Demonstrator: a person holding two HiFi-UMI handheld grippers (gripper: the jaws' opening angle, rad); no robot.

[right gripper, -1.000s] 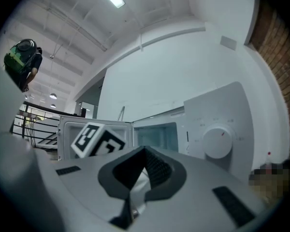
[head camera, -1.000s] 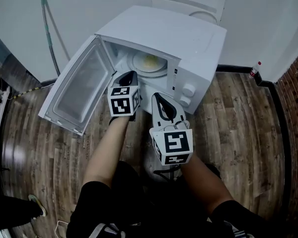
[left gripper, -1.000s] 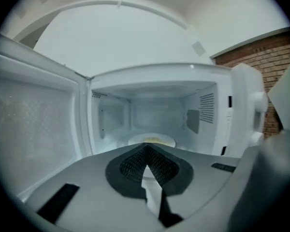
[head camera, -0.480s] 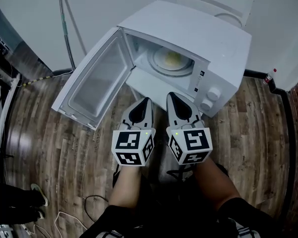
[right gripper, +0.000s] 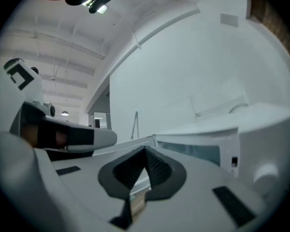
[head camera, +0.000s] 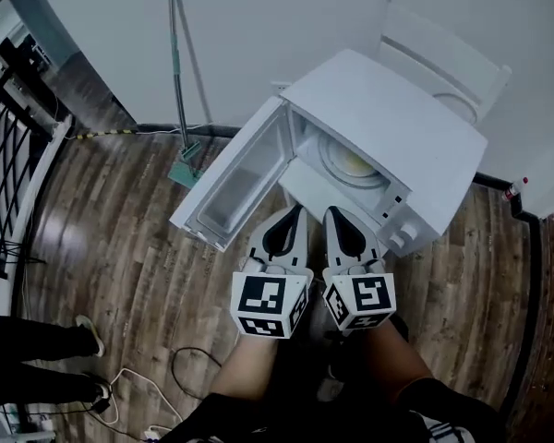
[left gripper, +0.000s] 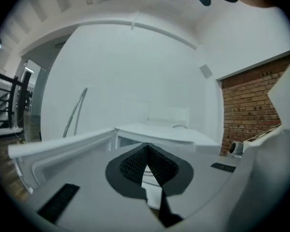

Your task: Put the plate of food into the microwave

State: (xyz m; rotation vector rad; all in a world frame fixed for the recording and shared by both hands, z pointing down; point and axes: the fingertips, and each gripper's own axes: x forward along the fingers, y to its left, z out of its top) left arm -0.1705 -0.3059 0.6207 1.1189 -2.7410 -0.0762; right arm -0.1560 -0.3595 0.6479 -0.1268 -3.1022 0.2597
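A white microwave (head camera: 397,127) stands with its door (head camera: 240,185) swung wide open to the left. Inside, on the turntable, sits a white plate of yellowish food (head camera: 351,161). Both grippers hover side by side just in front of the opening, tips pointing at it. My left gripper (head camera: 297,210) is shut and holds nothing; its tips meet in the left gripper view (left gripper: 146,147). My right gripper (head camera: 331,213) beside it is also shut and empty, as the right gripper view (right gripper: 145,150) shows. Neither touches the microwave or the plate.
A green-handled mop (head camera: 178,72) leans on the wall left of the door. A white chair (head camera: 443,49) stands behind the microwave. A red-capped bottle (head camera: 514,190) sits at the right baseboard. Cables (head camera: 157,381) lie on the wood floor; a railing (head camera: 9,155) runs at far left.
My left gripper has drawn back from the microwave opening to sit level with the right one. Both now hang side by side farther from the cavity; the plate stays inside.
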